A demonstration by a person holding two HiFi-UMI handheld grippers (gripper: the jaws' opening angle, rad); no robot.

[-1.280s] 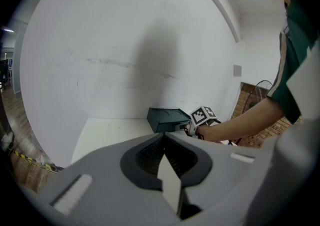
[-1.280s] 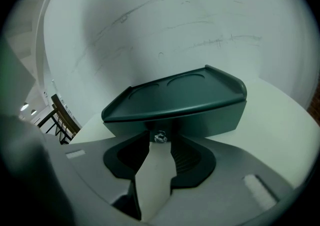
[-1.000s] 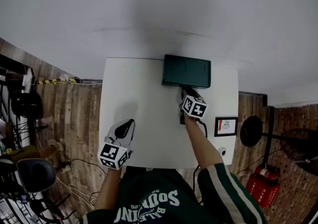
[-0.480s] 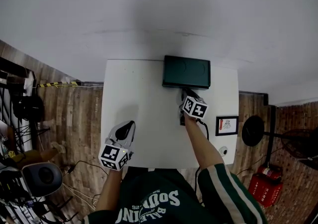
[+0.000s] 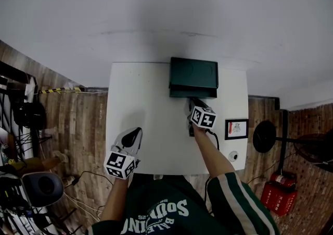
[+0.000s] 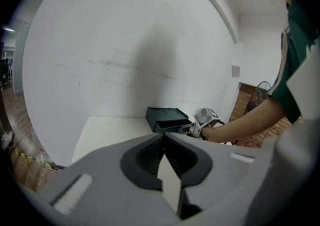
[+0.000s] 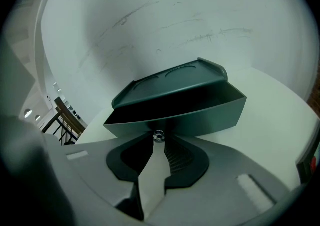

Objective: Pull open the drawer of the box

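Observation:
A dark green box (image 5: 193, 74) stands at the far edge of the white table (image 5: 151, 103), with its drawer (image 5: 192, 93) slid a little way out toward me. My right gripper (image 5: 191, 100) is at the drawer's front. In the right gripper view the small metal knob (image 7: 158, 135) sits between the tips of the right gripper (image 7: 158, 141), which is shut on it. Those jaws have just been closing around the knob. The open drawer (image 7: 175, 115) shows dark inside. My left gripper (image 5: 133, 135) hovers near the table's front left, shut on nothing. The left gripper view shows the box (image 6: 167, 118) far off.
A small framed card (image 5: 236, 130) and a round white item (image 5: 232, 158) sit at the table's right side. A standing fan (image 5: 263, 136) and a red object (image 5: 276, 197) are on the floor to the right. An office chair (image 5: 36, 187) is at the left. A white wall rises behind the box.
The drawer has slid out of the box toward me, and the right gripper has drawn back a little with it. The left gripper has stayed in place.

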